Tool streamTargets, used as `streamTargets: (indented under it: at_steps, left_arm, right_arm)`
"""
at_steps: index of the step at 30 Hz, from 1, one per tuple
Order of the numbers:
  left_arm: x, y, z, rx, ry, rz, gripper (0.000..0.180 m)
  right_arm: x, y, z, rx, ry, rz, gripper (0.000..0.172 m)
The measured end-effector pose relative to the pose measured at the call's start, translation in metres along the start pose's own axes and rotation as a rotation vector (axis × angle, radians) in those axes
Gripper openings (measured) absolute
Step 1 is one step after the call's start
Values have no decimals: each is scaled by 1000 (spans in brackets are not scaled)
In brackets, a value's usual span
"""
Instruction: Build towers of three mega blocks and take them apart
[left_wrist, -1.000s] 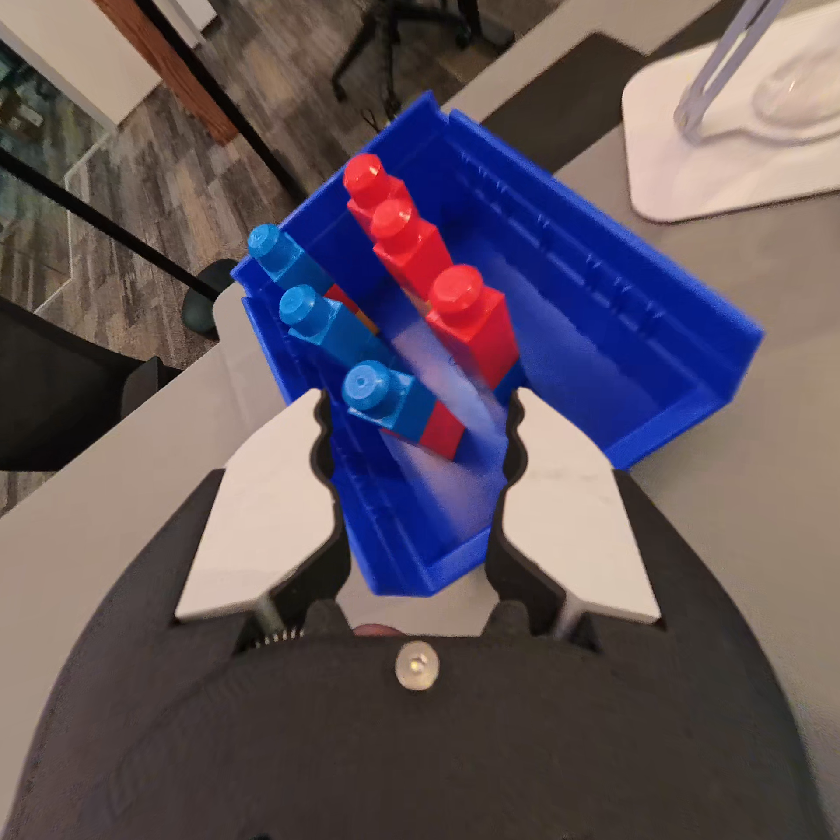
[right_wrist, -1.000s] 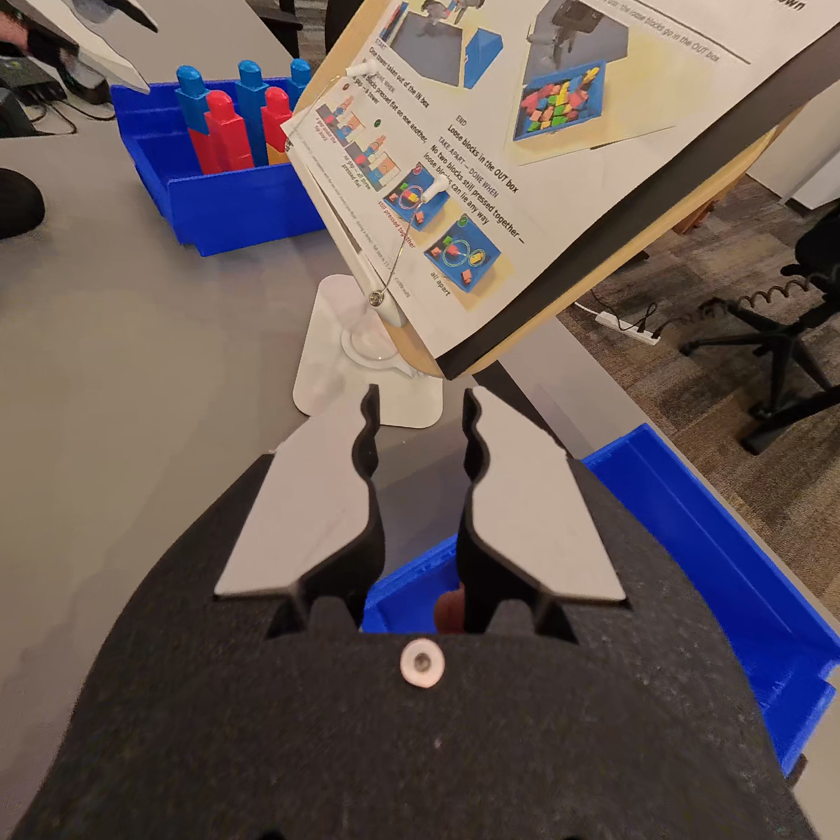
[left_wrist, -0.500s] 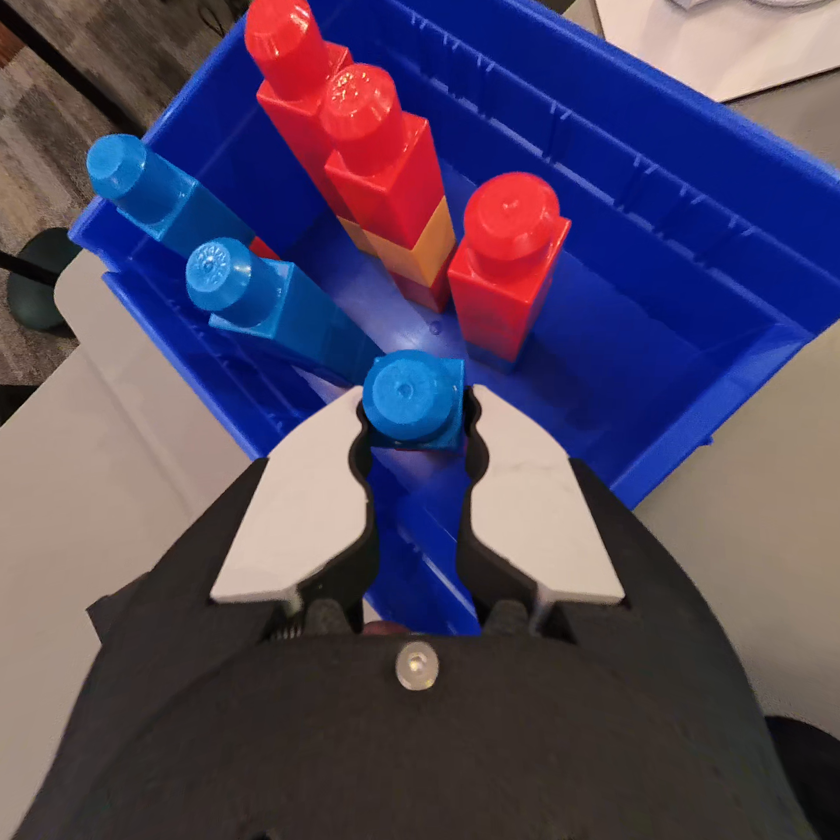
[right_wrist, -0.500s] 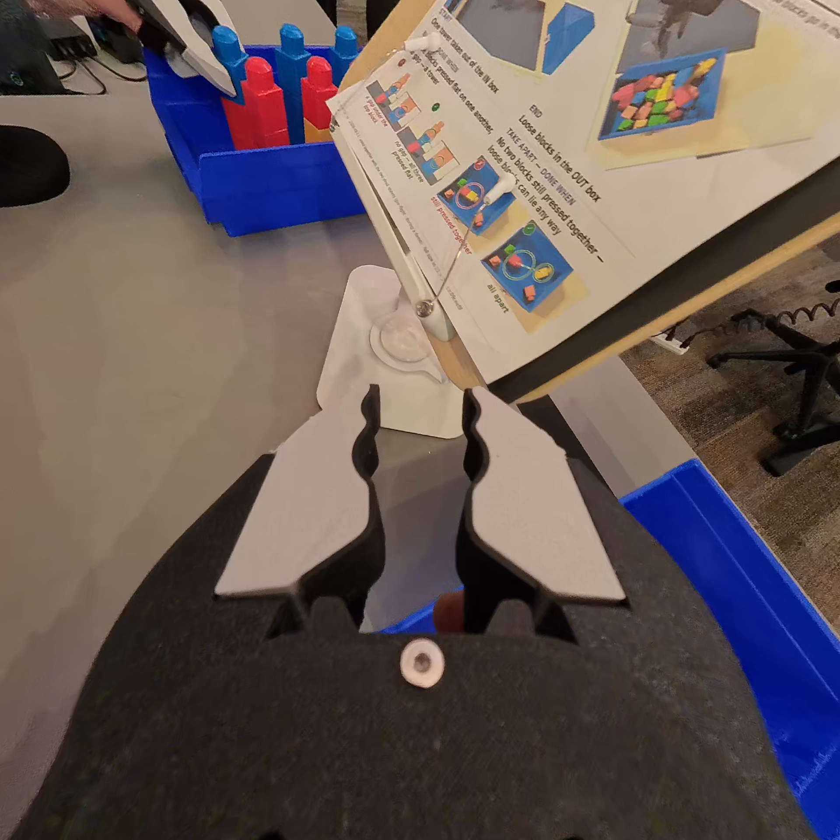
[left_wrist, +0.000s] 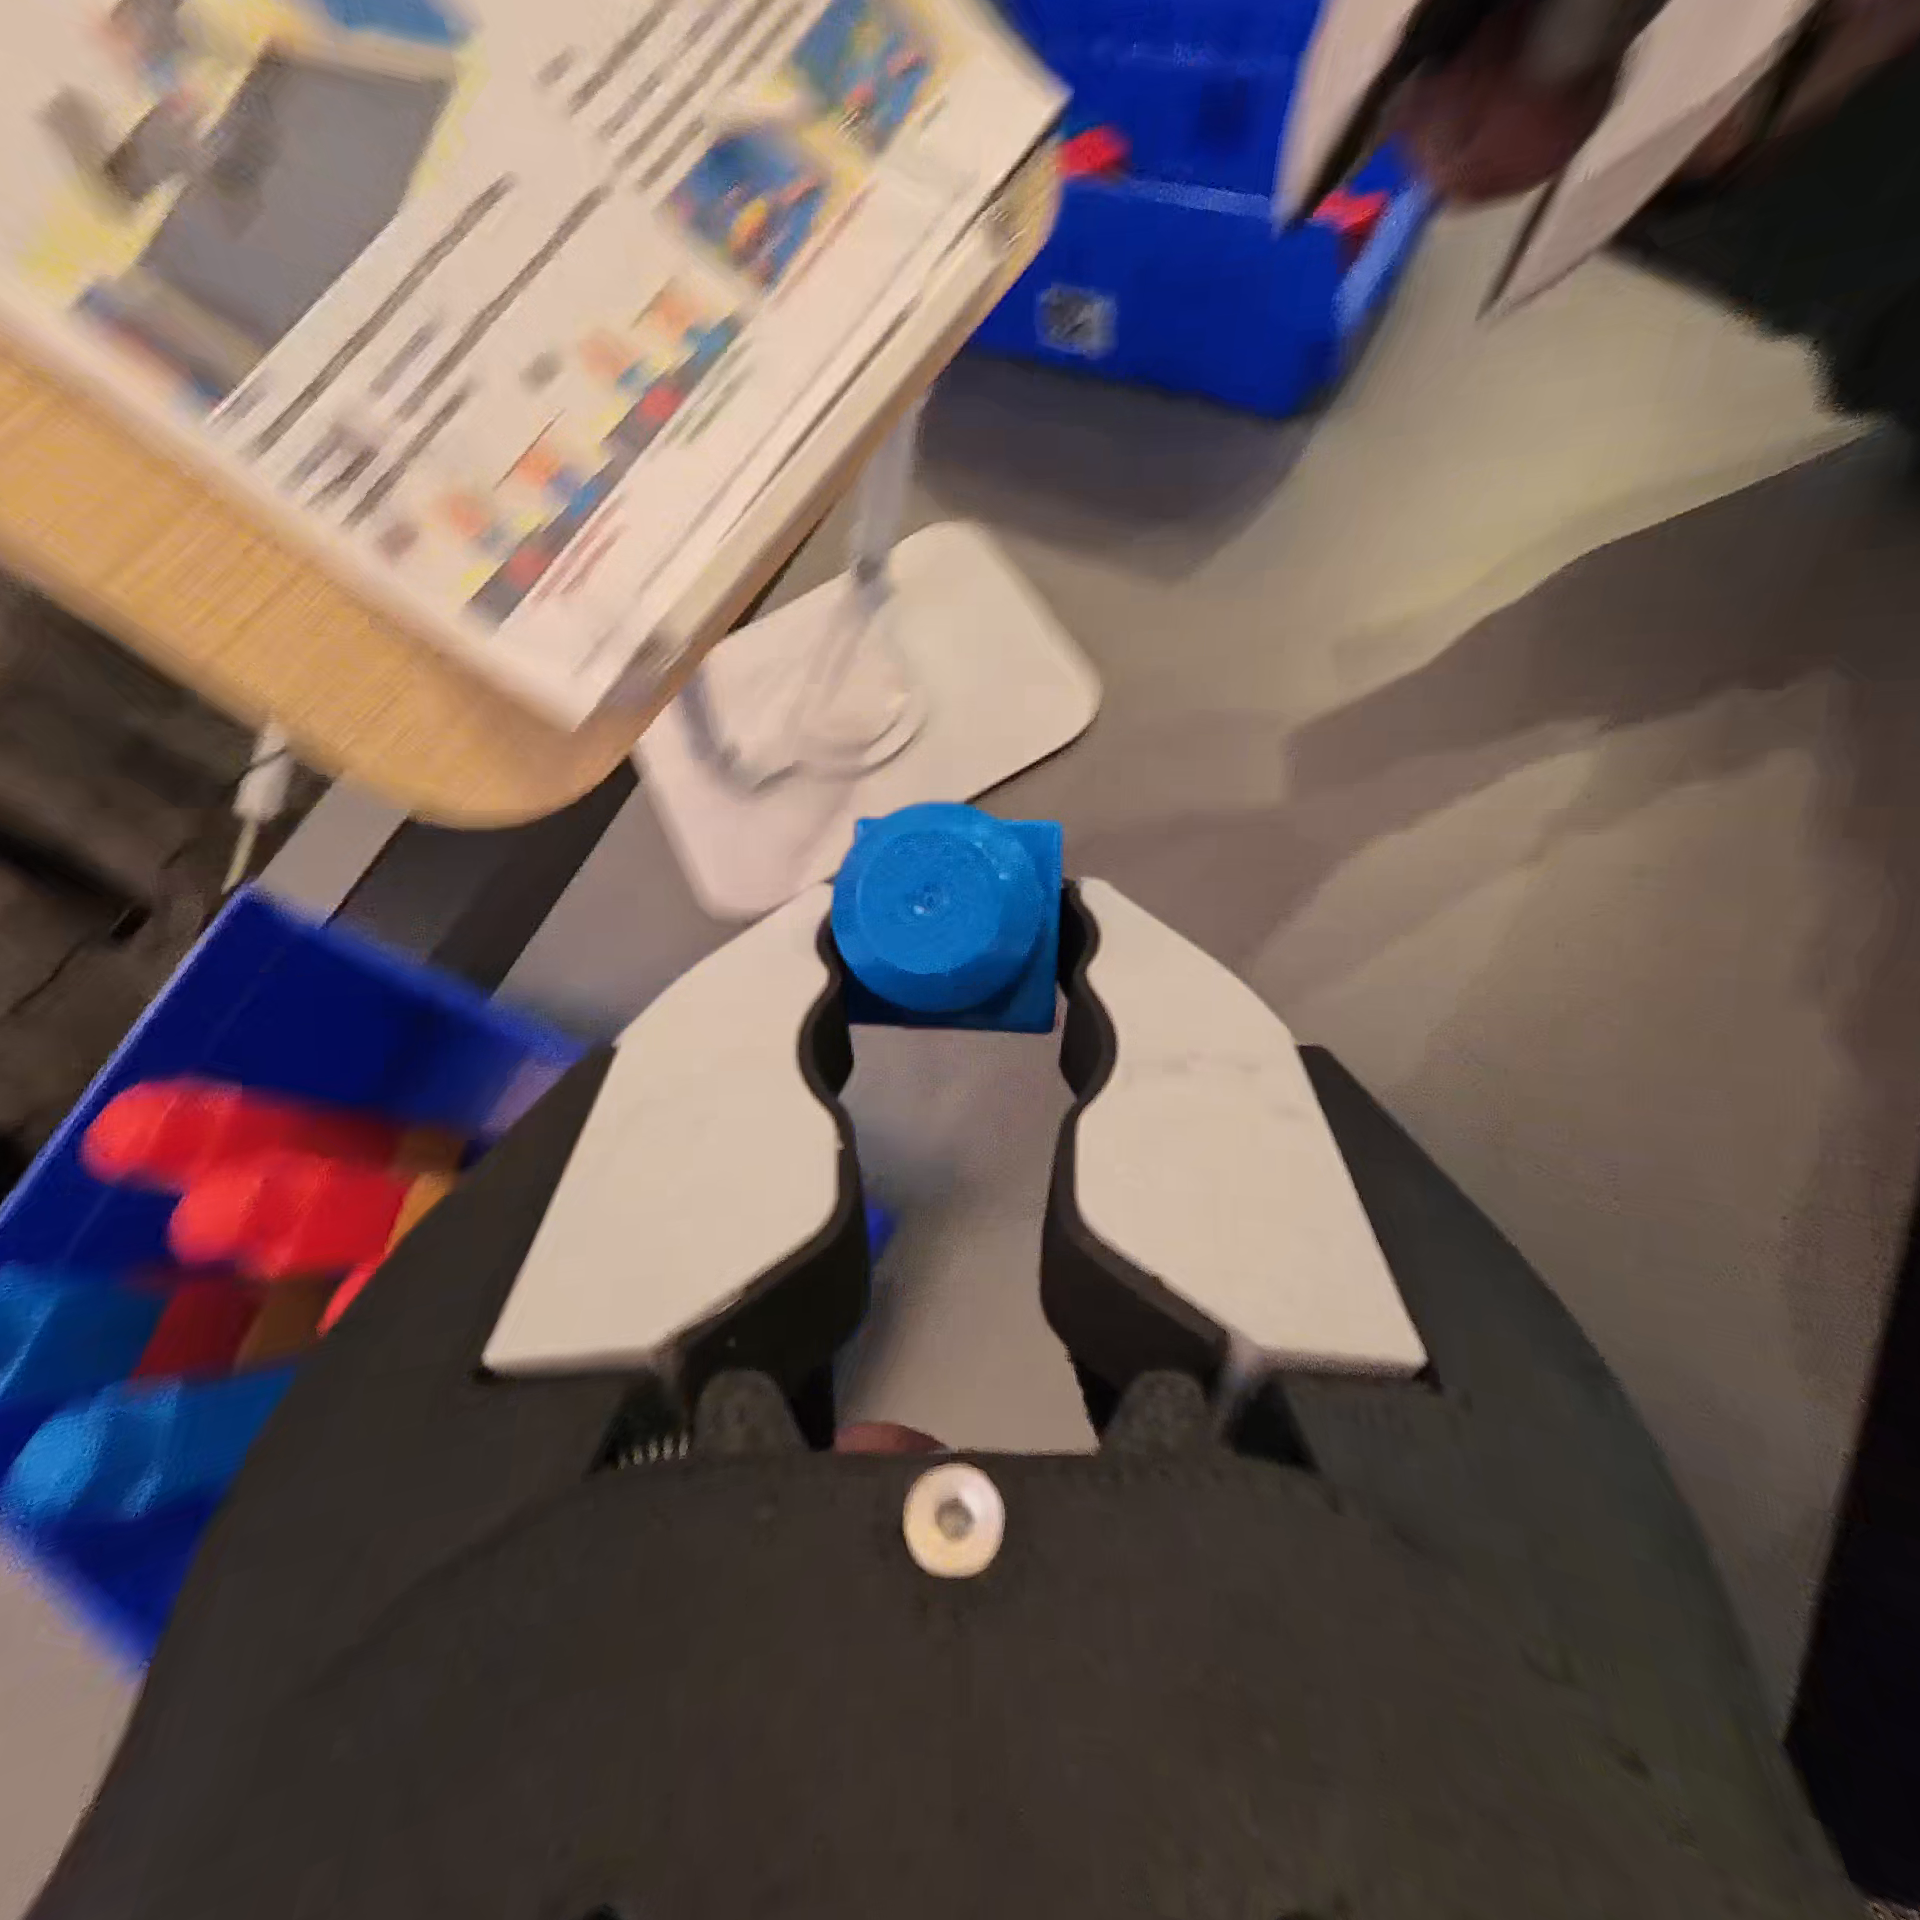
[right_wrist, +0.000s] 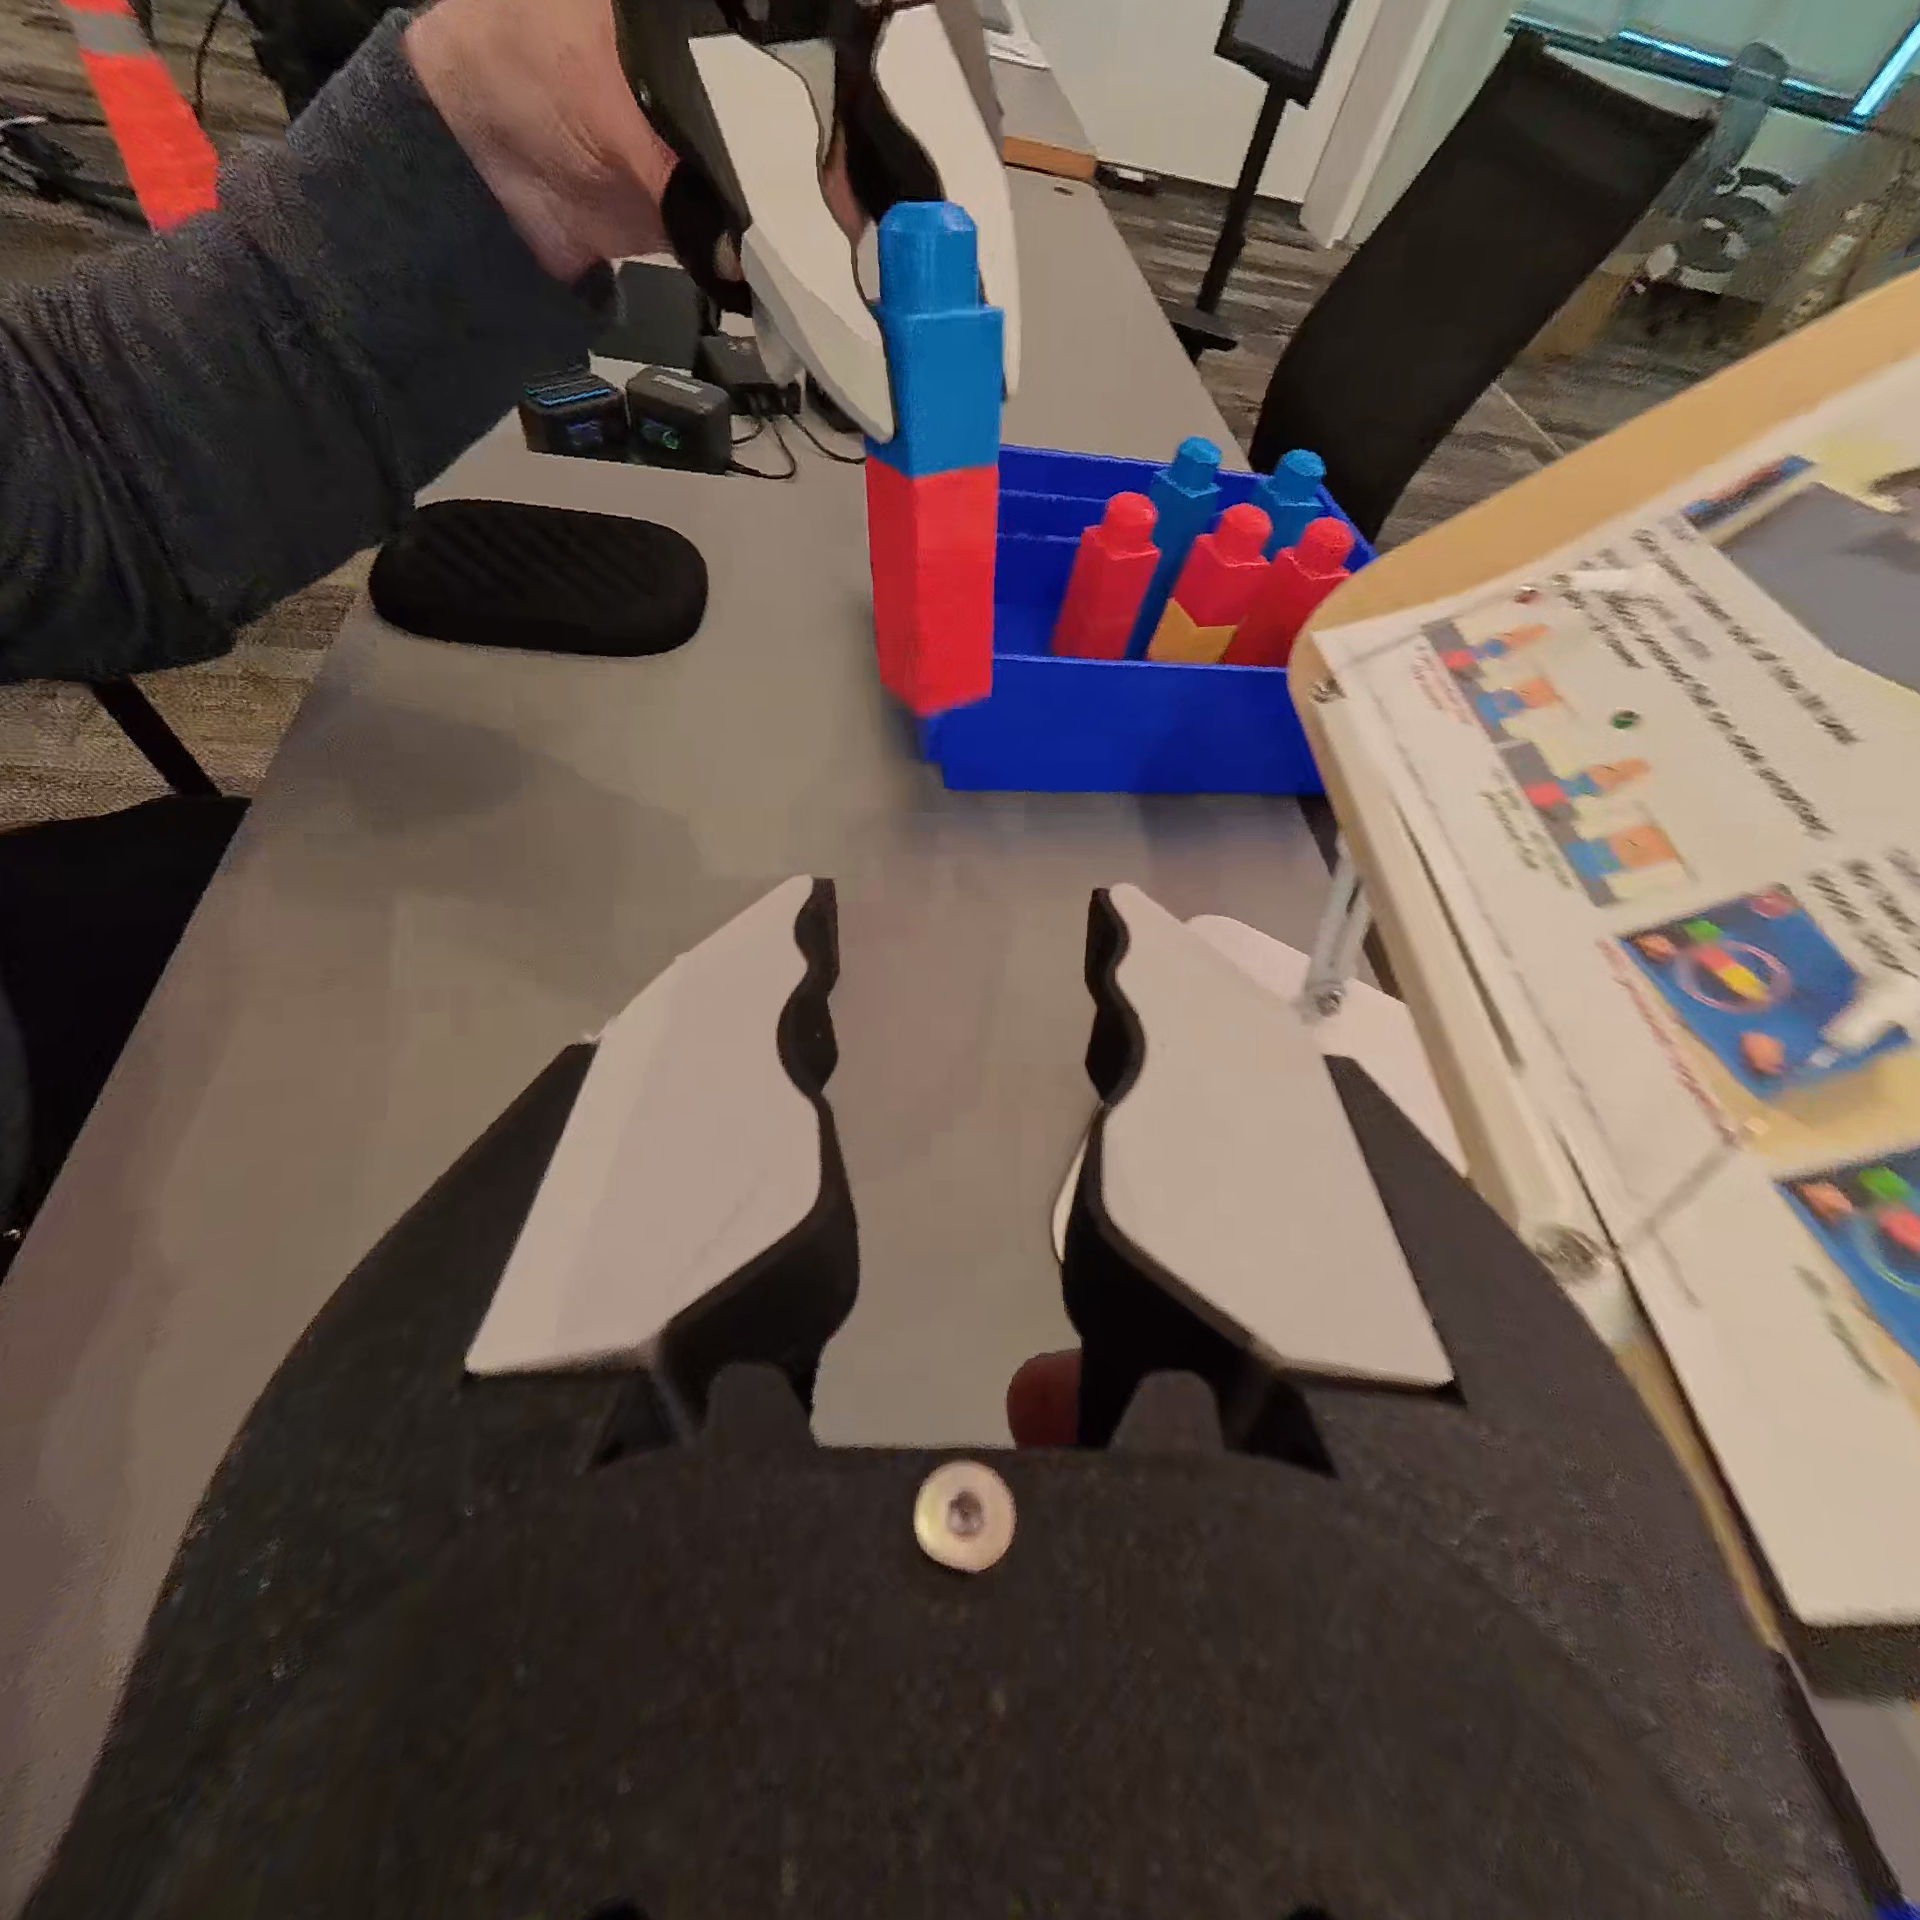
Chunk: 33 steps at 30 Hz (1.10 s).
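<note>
1. The left gripper (left_wrist: 948, 940) is clamped on the blue top block of a tower (right_wrist: 932, 468), both pads pressing its sides; half a second ago it gripped the same block while the tower still stood inside the blue bin (right_wrist: 1122, 727)
2. That tower, blue over red, now hangs in the air at the bin's near left corner, upright, clear of the grey table (right_wrist: 582, 831); it has been lifted out since the earlier frame
3. Five towers remain standing in the bin: three red-topped in front and two blue-topped behind, one with an orange block low down
4. The left wrist view has swung away from the bin interior: it now faces the instruction sheet (left_wrist: 582, 291) on its stand (left_wrist: 894, 686), with a second blue bin (left_wrist: 1174, 270) beyond and heavy blur throughout
5. The right gripper (right_wrist: 956, 914) has its fingers parted wider than half a second ago, holding nothing, with bare table between the pads
6. It now points toward the bin of towers rather than the stand's base, and the person's hand (right_wrist: 540, 135) and sleeve show at upper left
</note>
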<state>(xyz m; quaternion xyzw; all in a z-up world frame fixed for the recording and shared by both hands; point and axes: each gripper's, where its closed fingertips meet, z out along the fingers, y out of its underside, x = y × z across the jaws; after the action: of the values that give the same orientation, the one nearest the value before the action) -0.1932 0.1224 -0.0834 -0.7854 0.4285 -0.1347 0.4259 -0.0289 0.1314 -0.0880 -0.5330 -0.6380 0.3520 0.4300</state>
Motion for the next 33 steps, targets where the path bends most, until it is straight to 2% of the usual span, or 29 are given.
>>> streamTargets:
  at_steps: [3,7,11,13,16,20,22,26,28,31,33]
  left_arm:
    - [44,-37,30,41,100,56,36]
    - [82,-72,58,93,189,108,36]
    - [95,-95,71,135,220,124,36]
    - [99,-102,74,156,242,114,36]
    - [100,-113,75,211,255,106,36]
    - [94,-112,76,272,279,46,54]
    - [94,-108,80,302,296,14,56]
    - [98,-105,87,377,365,-57,48]
    - [104,-106,87,416,418,-58,36]
    - [101,-104,90,416,387,-63,36]
    - [97,-101,93,390,351,-57,36]
  right_arm:
    - [-10,2,14,-6,-26,-5,50]
    - [-19,1,19,1,-68,4,55]
    - [-25,8,21,-32,-101,-16,48]
    - [-20,7,18,-22,-90,-9,39]
    - [-18,3,13,19,-111,22,38]
    - [-15,-8,6,108,-140,88,38]
    - [-13,-10,4,136,-148,103,37]
    - [-16,-9,6,139,-171,109,37]
    - [-15,-8,8,134,-166,116,37]
    - [-12,-3,8,110,-151,107,39]
    - [-10,-1,3,90,-144,81,48]
